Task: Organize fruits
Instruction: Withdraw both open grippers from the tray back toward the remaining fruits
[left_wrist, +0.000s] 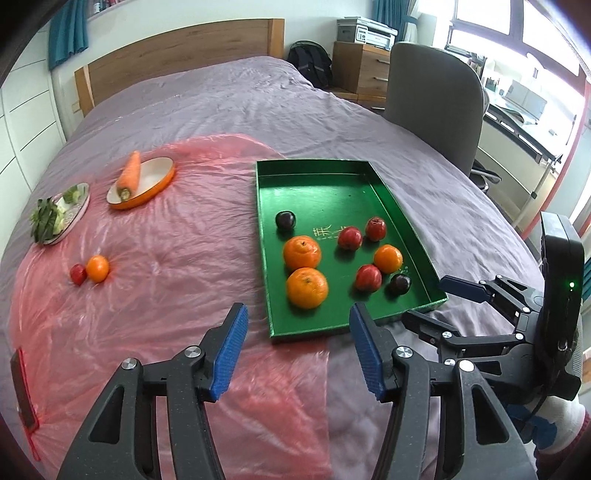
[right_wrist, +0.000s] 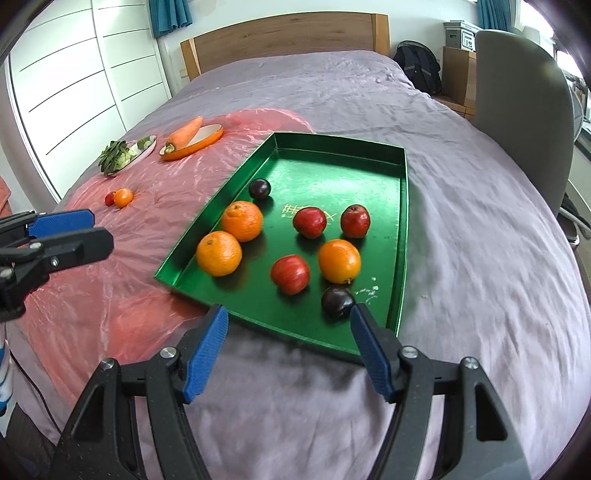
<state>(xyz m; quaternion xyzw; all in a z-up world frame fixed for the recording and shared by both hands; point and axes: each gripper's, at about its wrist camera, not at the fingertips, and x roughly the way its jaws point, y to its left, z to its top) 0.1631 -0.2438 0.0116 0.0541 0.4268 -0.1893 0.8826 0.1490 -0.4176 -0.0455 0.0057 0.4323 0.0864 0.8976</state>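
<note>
A green tray (left_wrist: 314, 165) lies on the bed and holds three oranges (left_wrist: 307, 287), three red apples (left_wrist: 368, 277) and two dark plums (left_wrist: 285, 220). Left of it, on the pink plastic sheet (left_wrist: 166, 266), a small orange (left_wrist: 98, 268) touches a small red fruit (left_wrist: 78, 274). My left gripper (left_wrist: 298, 312) hovers open over the tray's near left corner with nothing between its fingers. My right gripper (right_wrist: 288, 312) is open and empty above the tray's near edge (right_wrist: 295, 338), close to a plum (right_wrist: 337, 301).
At the far left, a carrot (left_wrist: 130, 173) lies across an orange dish (left_wrist: 155, 192), beside a plate of greens (left_wrist: 59, 216). A grey chair (left_wrist: 432, 99) stands by the bed's right side. A dark flat object (left_wrist: 24, 391) lies at the sheet's near left edge.
</note>
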